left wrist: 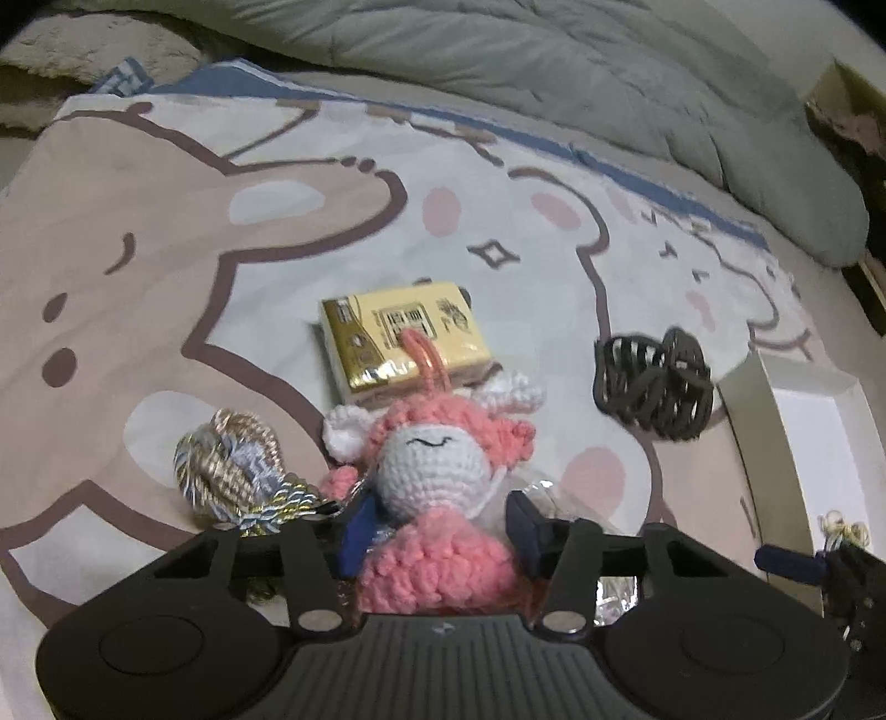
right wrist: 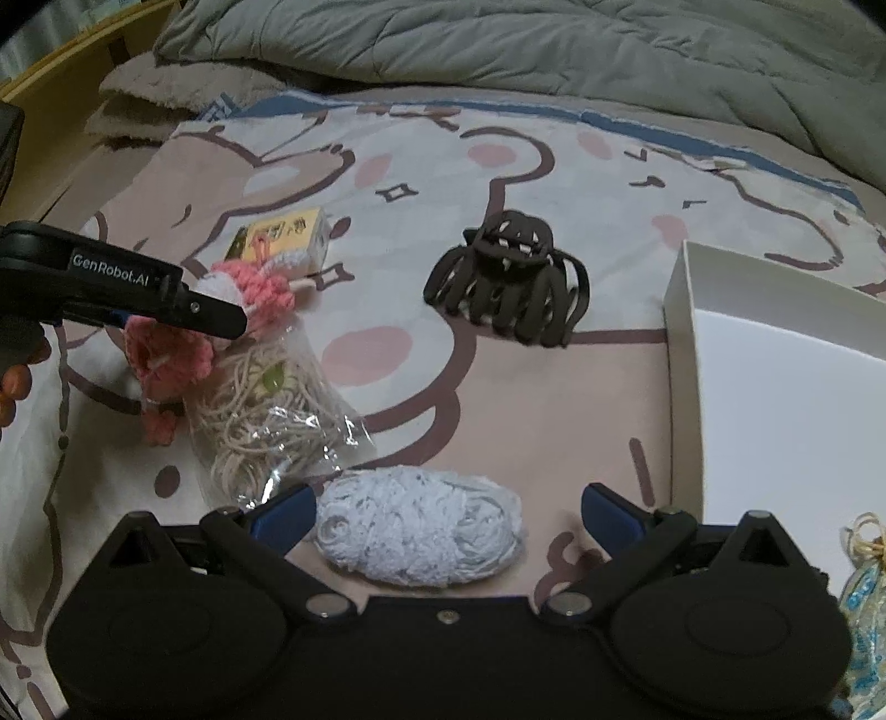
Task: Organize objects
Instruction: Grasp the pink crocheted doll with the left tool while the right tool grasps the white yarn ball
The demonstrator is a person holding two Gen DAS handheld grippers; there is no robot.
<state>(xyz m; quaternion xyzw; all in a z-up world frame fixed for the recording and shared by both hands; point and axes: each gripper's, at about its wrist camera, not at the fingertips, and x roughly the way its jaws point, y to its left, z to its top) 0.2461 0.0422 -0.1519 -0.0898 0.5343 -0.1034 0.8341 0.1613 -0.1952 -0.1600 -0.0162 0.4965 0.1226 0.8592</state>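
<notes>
My left gripper (left wrist: 443, 523) is shut on a pink and white crochet doll (left wrist: 437, 471) and holds it just above the bed; the doll also shows in the right wrist view (right wrist: 249, 288). My right gripper (right wrist: 448, 512) is open, its jaws on either side of a pale blue yarn ball (right wrist: 421, 534) lying on the bed sheet. A dark claw hair clip (right wrist: 506, 277) lies further ahead. A yellow tissue pack (left wrist: 401, 338) lies beyond the doll. A white box (right wrist: 775, 387) stands at the right.
A clear bag of beige cord (right wrist: 271, 410) lies under the doll. A gold and silver cord bundle (left wrist: 232, 465) lies left of the left gripper. A grey quilt (right wrist: 554, 50) covers the far side. A small wrapped item (right wrist: 864, 598) sits in the box corner.
</notes>
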